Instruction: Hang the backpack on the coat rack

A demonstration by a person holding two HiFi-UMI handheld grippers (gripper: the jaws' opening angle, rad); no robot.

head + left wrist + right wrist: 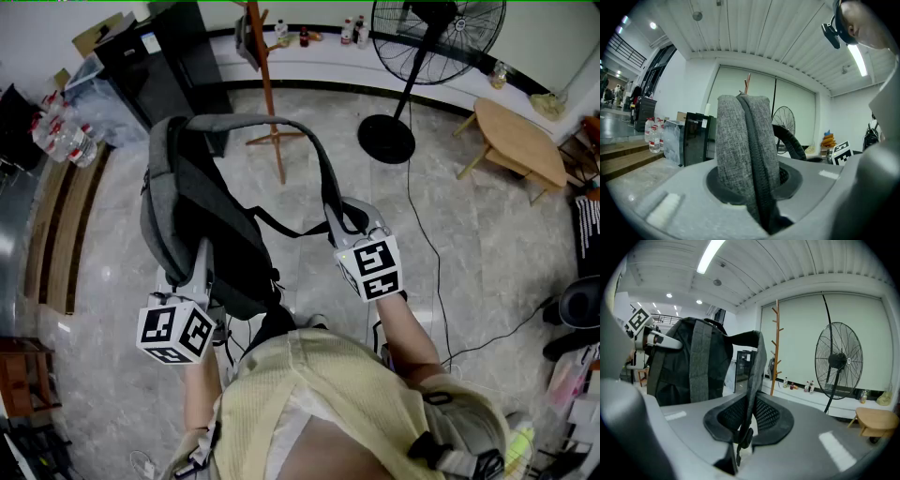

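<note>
Both claws are clamped tight: my left claw [757, 197] on the padded grey strap [740, 140], my right claw [738, 432] on the other strap [758, 371]. The backpack [202, 216] hangs between them, well short of the coat rack [267, 84]. It looks soft, saggy, fairly weighty — I judge the straps the soundest hold.

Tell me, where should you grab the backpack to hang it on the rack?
By its strap, from the person's side. It arches off the backpack as an open loop a rack peg could slip through. The right claw is shut on it so; the left claw pinches grey fabric.
</note>
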